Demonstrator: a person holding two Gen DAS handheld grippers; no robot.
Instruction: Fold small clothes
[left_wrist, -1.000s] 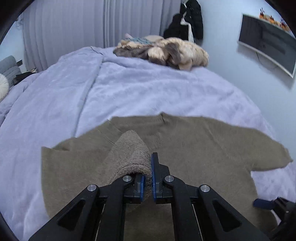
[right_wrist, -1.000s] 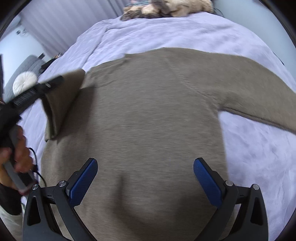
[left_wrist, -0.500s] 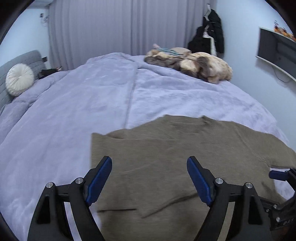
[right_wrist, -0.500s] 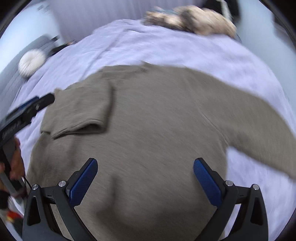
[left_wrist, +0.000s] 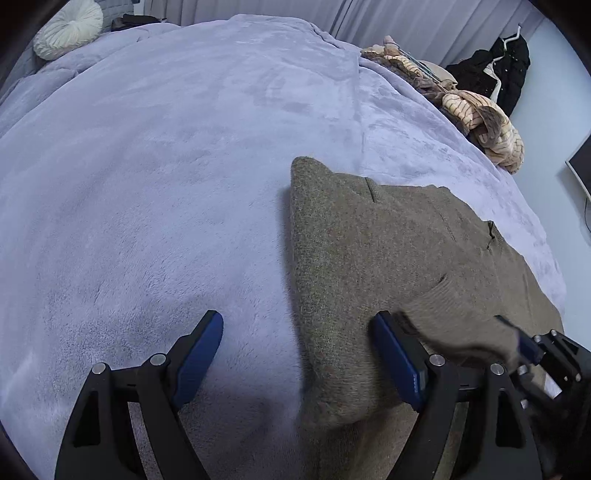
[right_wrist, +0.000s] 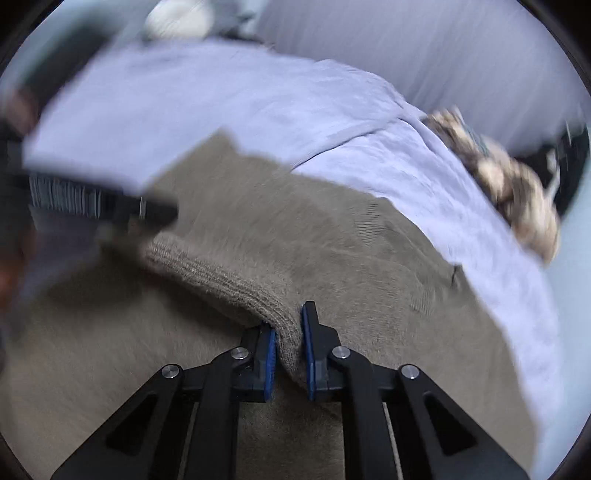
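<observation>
The left sleeve is now folded in; the left tool has opened wide, empty, while the right tool has pinched the brown sweater's other sleeve.

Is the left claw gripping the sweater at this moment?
No. In the left wrist view the left claw is wide open, its fingers straddling the sweater edge without pinching it.

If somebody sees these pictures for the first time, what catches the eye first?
The brown sweater spread on the lilac blanket, with the right tool clamped on its ribbed cuff. The left tool hangs open over the sweater's folded edge. A heap of striped clothes lies behind.
</observation>
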